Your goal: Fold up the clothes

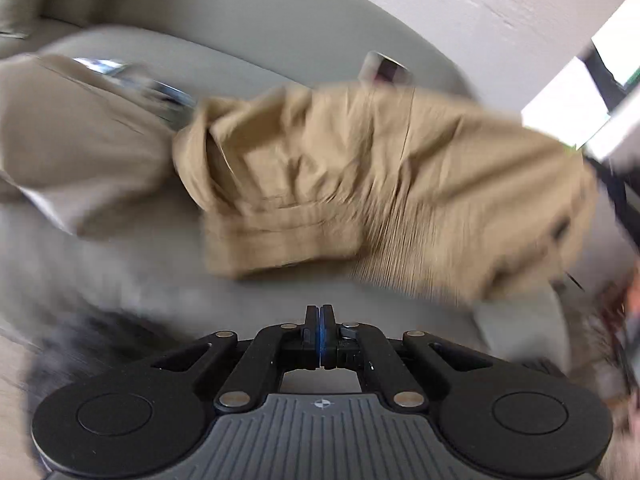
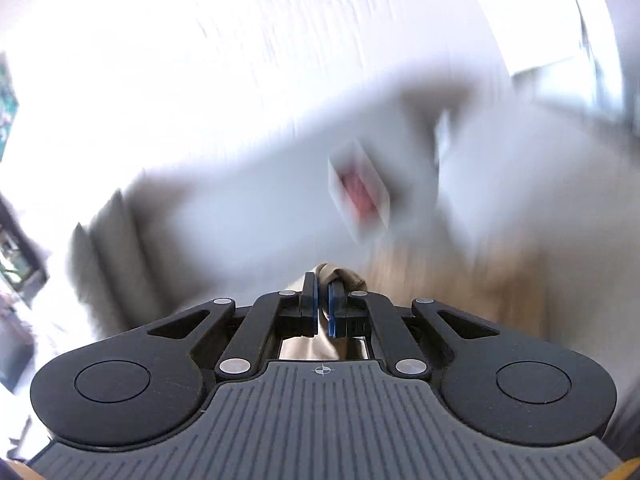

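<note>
A tan pair of trousers [image 1: 360,184] lies crumpled across a grey sofa seat [image 1: 280,292] in the left wrist view, blurred by motion. My left gripper [image 1: 319,312] is shut with nothing between its fingers, hovering just short of the cloth's near edge. In the right wrist view my right gripper [image 2: 323,286] is shut on a fold of the same tan fabric [image 2: 340,274], which bunches out past the pads and trails off to the right [image 2: 460,280]. The rest of that view is heavily smeared.
A small shiny can-like object [image 1: 384,68] stands on the sofa behind the garment, and a silvery item [image 1: 136,80] lies by the left trouser leg. The sofa backrest [image 1: 240,4] rises behind. A bright window [image 1: 568,108] is at right. A blurred reddish item [image 2: 360,188] shows ahead.
</note>
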Tool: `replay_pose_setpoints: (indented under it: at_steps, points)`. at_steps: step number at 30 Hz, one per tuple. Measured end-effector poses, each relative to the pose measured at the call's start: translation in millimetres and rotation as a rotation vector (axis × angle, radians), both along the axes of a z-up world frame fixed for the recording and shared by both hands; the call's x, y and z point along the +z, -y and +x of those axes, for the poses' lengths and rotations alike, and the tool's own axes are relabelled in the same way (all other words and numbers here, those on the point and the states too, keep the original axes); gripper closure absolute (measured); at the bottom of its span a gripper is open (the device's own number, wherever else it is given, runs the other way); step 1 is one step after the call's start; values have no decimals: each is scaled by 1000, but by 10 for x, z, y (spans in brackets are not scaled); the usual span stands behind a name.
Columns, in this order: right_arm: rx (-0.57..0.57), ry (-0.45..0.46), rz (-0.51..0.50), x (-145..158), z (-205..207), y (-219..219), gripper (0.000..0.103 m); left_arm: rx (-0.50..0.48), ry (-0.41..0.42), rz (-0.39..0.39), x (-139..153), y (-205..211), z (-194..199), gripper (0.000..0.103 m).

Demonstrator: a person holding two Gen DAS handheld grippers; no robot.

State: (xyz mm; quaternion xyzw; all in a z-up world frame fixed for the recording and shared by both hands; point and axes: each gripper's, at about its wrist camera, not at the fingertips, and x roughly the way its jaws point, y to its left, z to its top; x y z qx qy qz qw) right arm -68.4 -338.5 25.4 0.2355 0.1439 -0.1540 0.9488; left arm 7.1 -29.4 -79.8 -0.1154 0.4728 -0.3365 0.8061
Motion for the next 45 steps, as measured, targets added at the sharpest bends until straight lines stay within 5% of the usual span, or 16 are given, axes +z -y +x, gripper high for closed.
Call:
replay_pose_setpoints:
  at_steps: [1, 3, 5, 6, 12, 15, 21, 29, 31, 32, 34, 38, 43, 45]
  points:
    - [-45, 32, -87, 147, -43, -2, 98, -21, -11, -6, -20, 69, -52, 102]
    - [-117, -13, -131, 232, -25, 101, 80, -45, -4, 15, -44, 165, -105, 92]
    - [-105, -138, 29, 150, 77, 298, 35, -41, 0, 48, -67, 212, -111, 82]
    - [-100, -183, 113, 66, 65, 375, 34, -33, -1, 59, -79, 232, -100, 74]
    - [-50, -294, 265, -626, -246, 475, 35, 30, 14, 84, -155, 346, -17, 55]
    - [-23, -314, 323, -913, -362, 540, 40, 72, 8, 61, -254, 438, 90, 55]
    - [-5, -282, 349, -874, -348, 803, 40, 124, -68, 79, -441, 738, 292, 55]
    - [13, -249, 355, -832, -146, 1008, 41, 187, -62, 79, -527, 967, 519, 56]
    - [7, -240, 358, -843, -118, 1062, 43, 202, -56, 77, -537, 1016, 568, 64]
    - [0, -236, 349, -850, -99, 1085, 56, 198, -32, 88, -515, 1028, 558, 83]
    - [-8, -234, 323, -853, -57, 1130, 90, 174, 3, 96, -460, 1017, 527, 92]
    - [-18, -223, 265, -711, -3, 1124, 96, 95, -63, 10, -234, 726, 462, 93]
    - [14, -161, -27, -159, 66, 844, 96, 26, -112, -173, 279, 91, 318, 94]
    - [32, -157, -142, 19, 188, 749, 96, 41, -87, -181, 416, -85, 307, 93]
